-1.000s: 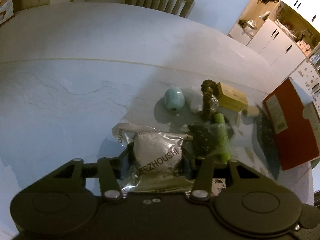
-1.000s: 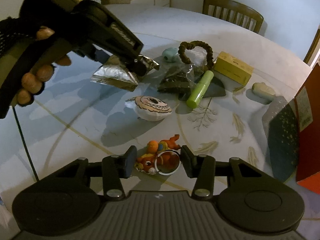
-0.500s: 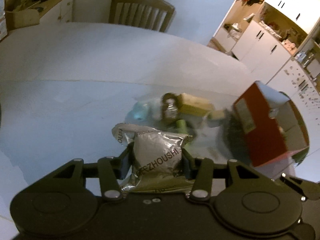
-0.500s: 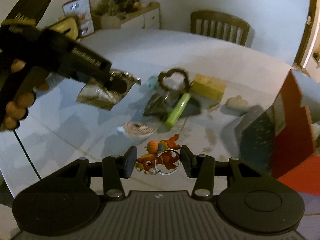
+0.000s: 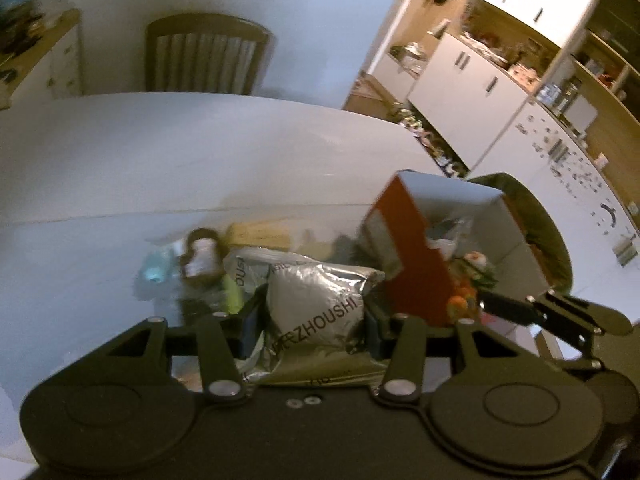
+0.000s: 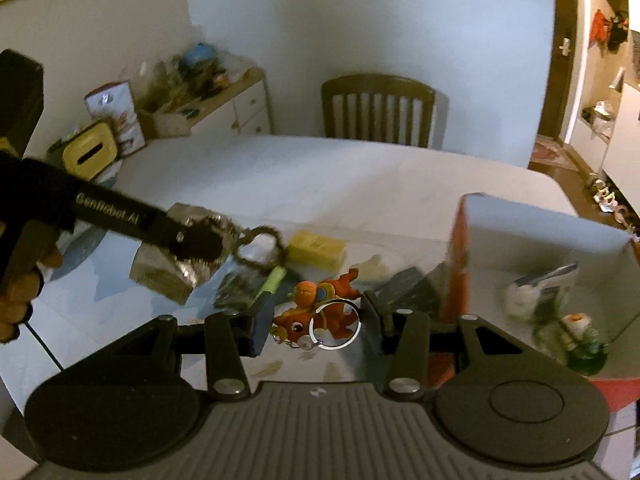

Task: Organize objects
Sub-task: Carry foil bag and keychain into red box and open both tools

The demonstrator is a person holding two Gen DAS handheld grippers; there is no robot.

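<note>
Now, left gripper [image 5: 310, 320]: we have its jaws clenched on a silver foil packet [image 5: 316, 300]; the packet is pinched at its sides and bulges up between the pads; its lettering faces us
Right gripper [image 6: 312, 322]: we hold an orange toy keychain [image 6: 316, 312] between the pads; its metal ring [image 6: 334, 324] hangs in front of the figure; the jaws are closed on it, lifted clear of the table
Across views: from the right wrist we see our left gripper [image 6: 200, 242] at the left with the foil packet [image 6: 176, 268] in its tip, and fingers [image 6: 18, 300] of the hand around its handle; from the left wrist the right gripper's tip [image 5: 500, 306] shows at the right with the orange toy [image 5: 460, 304] at its end, close by the box
Red box [image 6: 456, 264]: it stands open on the table [image 6: 320, 176], to the right of both grippers; red outside, white inside [image 5: 452, 196]
Box contents: several small things lie on its floor; a white fluffy item [image 6: 520, 296]; a green-based piece [image 6: 588, 356]; blur keeps us from naming them
Loose on the table: a green tube [image 6: 274, 280]; a yellow block [image 6: 316, 248]; a brown rope ring [image 6: 260, 248]; a pale blue object [image 5: 154, 270]; all grouped left of the box
Beyond: a wooden chair [image 6: 378, 110] at the far edge; a sideboard [image 6: 224, 112] with clutter on top
</note>
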